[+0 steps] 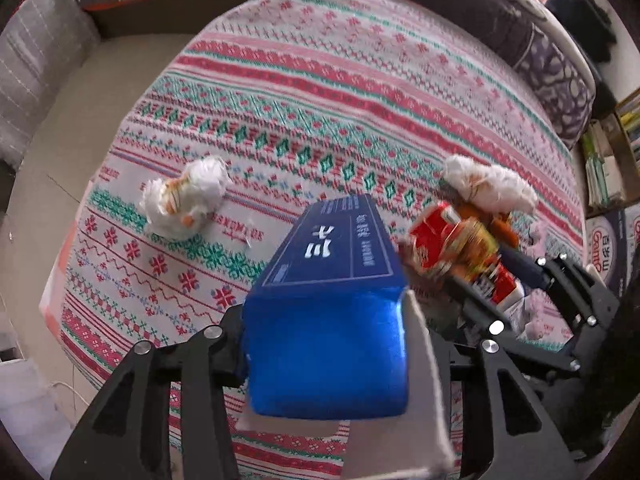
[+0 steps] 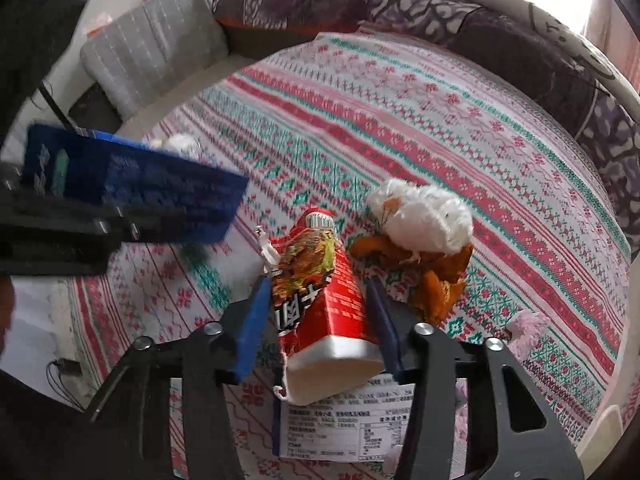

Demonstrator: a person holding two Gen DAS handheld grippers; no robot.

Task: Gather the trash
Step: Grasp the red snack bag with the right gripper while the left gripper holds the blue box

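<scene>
My left gripper [image 1: 326, 314] is shut on a blue box [image 1: 332, 248] and holds it above the patterned cloth. A white flap [image 1: 424, 376] on the box hides the right finger. In the right wrist view the blue box [image 2: 132, 188] shows blurred at the left. My right gripper [image 2: 318, 310] is shut on a red drink carton [image 2: 320, 280], with a blue pad [image 2: 252, 328] on each side. The carton rests over a printed white packet [image 2: 344, 428]. A crumpled white tissue [image 2: 424, 216] lies on orange peels [image 2: 436, 280] just beyond it. Another tissue wad [image 1: 184, 200] lies far left.
A red, green and white patterned cloth [image 1: 320, 92] covers the surface. A purple-patterned sofa [image 2: 520, 40] runs behind it, with a grey cushion [image 2: 152, 52] at the left. Bookshelves [image 1: 608, 160] and a cardboard box [image 1: 608, 248] stand at the right. A pink scrap [image 2: 528, 328] lies near the right gripper.
</scene>
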